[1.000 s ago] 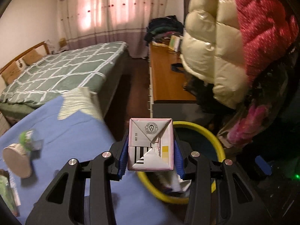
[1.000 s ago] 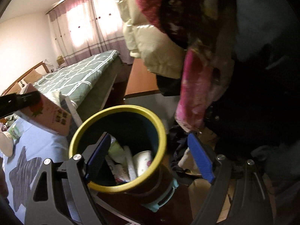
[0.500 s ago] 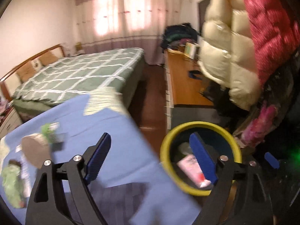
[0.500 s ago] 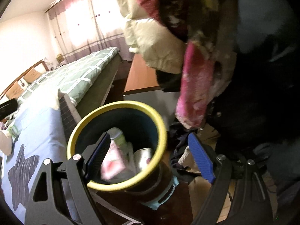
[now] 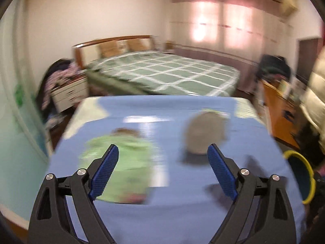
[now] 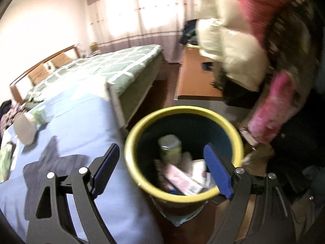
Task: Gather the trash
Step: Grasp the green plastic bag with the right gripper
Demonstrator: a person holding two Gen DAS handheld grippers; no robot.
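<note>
So the pink and white milk carton I was pinching a second ago is now lying in the yellow-rimmed dark trash bin, on top of the other rubbish. My left gripper let go over the bin, its jaws are spread with nothing between them, and it's swung back over the blue tablecloth. Left of the bin there's a blurry green wrapper and a tipped paper cup, so one of those is probably next. My right gripper hangs spread and empty over the bin.
</note>
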